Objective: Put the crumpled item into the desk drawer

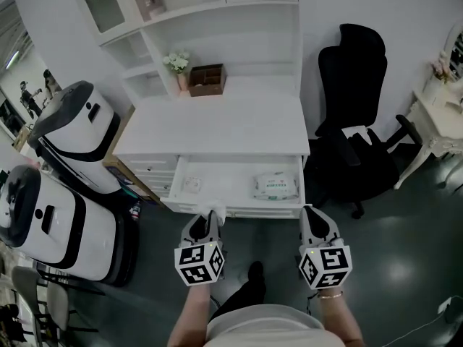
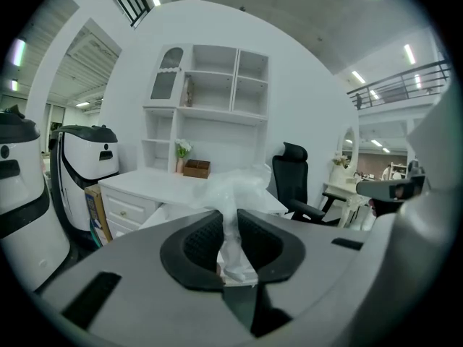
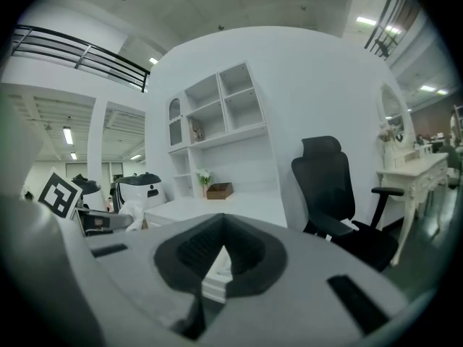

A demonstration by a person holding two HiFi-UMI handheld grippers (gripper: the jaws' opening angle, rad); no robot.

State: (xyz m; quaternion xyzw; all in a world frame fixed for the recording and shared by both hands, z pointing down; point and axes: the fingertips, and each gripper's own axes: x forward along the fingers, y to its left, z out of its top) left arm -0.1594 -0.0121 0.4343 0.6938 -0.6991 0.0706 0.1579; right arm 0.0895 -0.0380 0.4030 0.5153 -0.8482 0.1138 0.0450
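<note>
The white desk point(image 1: 217, 125) has its wide drawer point(image 1: 235, 176) pulled out toward me. A crumpled white plastic item point(image 1: 218, 210) sticks up from my left gripper point(image 1: 210, 217), just at the drawer's front edge. In the left gripper view the crumpled item point(image 2: 233, 194) is pinched between the black pads point(image 2: 199, 241), so this gripper point(image 2: 226, 214) is shut on it. My right gripper point(image 1: 313, 214) hovers in front of the drawer's right corner. Its fingertips meet with nothing between them, so the right gripper point(image 3: 223, 217) is shut.
Inside the drawer lie a pack of wipes point(image 1: 275, 186) and a flat packet point(image 1: 192, 185). A black office chair point(image 1: 358, 136) stands right of the desk. Two white and black machines point(image 1: 72, 132) point(image 1: 47, 219) stand at the left. A brown box point(image 1: 207, 79) and flowers point(image 1: 177, 61) sit on the desk's back.
</note>
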